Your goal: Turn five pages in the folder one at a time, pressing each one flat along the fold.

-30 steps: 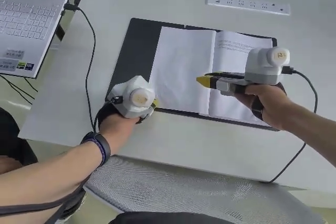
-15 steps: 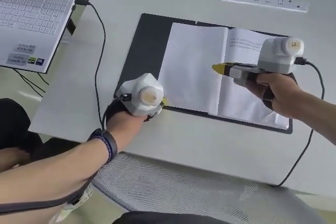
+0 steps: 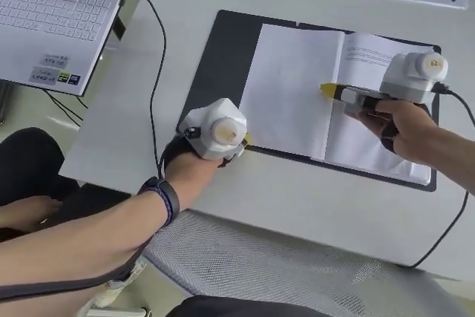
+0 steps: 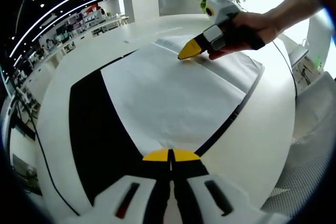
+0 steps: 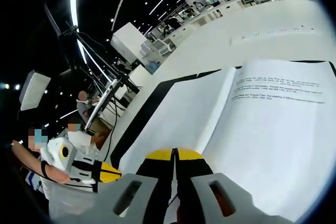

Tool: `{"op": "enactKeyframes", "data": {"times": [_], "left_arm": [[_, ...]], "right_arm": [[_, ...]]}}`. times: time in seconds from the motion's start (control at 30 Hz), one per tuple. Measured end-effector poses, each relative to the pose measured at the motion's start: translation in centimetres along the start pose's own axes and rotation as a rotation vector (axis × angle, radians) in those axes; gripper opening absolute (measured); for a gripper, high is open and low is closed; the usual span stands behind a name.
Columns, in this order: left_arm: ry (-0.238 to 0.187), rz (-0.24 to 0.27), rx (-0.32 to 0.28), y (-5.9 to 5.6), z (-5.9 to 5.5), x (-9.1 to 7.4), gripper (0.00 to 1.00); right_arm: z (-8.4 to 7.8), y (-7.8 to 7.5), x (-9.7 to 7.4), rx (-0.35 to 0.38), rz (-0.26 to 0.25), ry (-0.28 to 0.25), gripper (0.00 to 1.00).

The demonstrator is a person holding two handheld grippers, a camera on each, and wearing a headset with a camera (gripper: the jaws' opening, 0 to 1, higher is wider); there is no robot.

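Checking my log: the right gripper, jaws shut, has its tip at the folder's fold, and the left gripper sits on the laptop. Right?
No. The left gripper sits at the near edge of the folder, apart from the laptop; the head view shows it. The right gripper, jaws shut, is at the fold.

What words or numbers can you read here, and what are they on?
Nothing can be read clearly.
On the right page of the folder: a few printed lines at the top, too small to read.
On the laptop: stickers and key letters, too blurred to read.
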State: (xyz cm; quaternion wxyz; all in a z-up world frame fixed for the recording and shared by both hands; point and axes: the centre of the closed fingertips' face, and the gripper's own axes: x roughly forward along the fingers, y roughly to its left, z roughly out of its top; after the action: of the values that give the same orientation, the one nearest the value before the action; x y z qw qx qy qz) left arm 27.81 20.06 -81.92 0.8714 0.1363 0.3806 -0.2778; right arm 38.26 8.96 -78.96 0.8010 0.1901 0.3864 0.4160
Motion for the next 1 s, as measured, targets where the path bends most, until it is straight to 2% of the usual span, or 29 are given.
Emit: {"op": "enactKeyframes", "data": {"times": [0.33,0.37,0.47,0.63,0.73,0.8,0.9,1.0], "left_arm": [[-0.001,-0.002,0.0,0.1,0.1,0.0,0.0],[-0.001,-0.002,-0.001,0.1,0.1,0.0,0.0],[-0.001,0.0,-0.005,0.1,0.1,0.0,0.0],[-0.002,-0.002,-0.011,0.2,0.1,0.1,0.0],[-0.005,-0.005,-0.014,0.2,0.0,0.2,0.0],[-0.005,-0.006,-0.016,0.2,0.0,0.2,0.0],[-0.003,-0.008,-0.015,0.2,0.0,0.2,0.0],[-0.005,-0.008,-0.02,0.2,-0.1,0.2,0.0]], "right_arm": [[0.0,-0.1,0.0,0.003,0.038,-0.011,0.0],[0.1,-0.8,0.2,0.003,0.04,-0.009,0.0],[0.4,-1.2,0.3,0.006,0.047,-0.011,0.0],[1.4,-1.5,0.6,0.032,0.061,-0.036,0.0],[2.9,-3.0,1.0,0.063,0.014,-0.078,0.0],[3.8,-4.0,1.5,0.078,0.027,-0.082,0.0],[4.5,-3.7,1.5,0.087,0.017,-0.098,0.0],[5.2,-4.1,1.9,0.111,0.013,-0.118,0.0]]}}
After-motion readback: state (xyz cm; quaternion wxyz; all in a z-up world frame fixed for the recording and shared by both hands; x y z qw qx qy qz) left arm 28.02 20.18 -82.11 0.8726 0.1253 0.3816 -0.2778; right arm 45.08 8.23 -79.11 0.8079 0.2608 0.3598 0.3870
